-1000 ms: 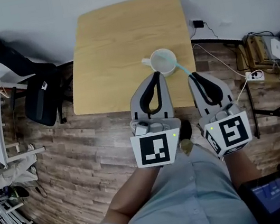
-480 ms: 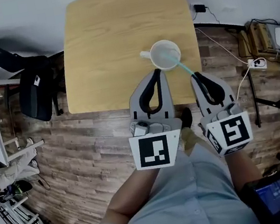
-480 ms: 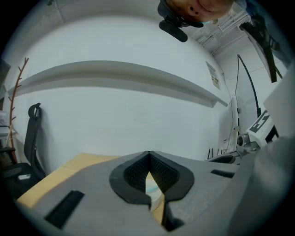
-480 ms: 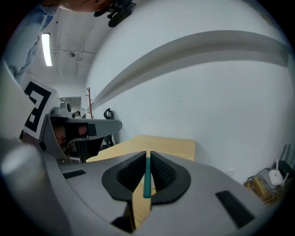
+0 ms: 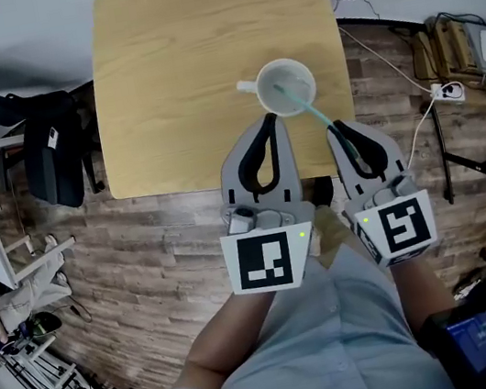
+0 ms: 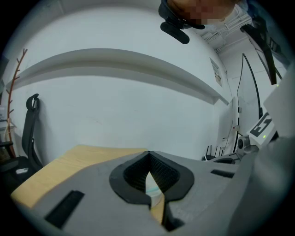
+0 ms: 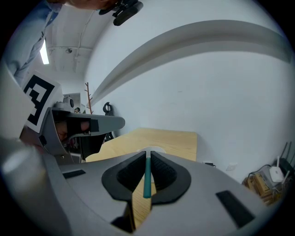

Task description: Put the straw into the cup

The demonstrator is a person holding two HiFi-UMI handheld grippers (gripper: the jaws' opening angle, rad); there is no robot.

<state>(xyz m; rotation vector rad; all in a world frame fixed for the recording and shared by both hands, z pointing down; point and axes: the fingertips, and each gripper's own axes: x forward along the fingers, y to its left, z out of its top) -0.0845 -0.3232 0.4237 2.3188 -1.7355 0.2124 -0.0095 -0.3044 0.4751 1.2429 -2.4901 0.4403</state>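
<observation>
Teal straw point(image 5: 308, 109) axis 5-to-11 o'clock, tip inside white cup point(image 5: 262, 81), right gripper point(image 5: 333, 129) clamping its near end, left gripper point(image 5: 273, 119) closed, empty

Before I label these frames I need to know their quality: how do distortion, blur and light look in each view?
Head view: even light, no glare, fisheye bows the table edges, cup sharp. Left gripper view: dark round vignette, wall ledge bent, near jaws soft. Right gripper view: same bend, straw fairly crisp, ceiling lamp bright at upper left.

Far edge of table point(image 5: 155, 65) partly off-frame
</observation>
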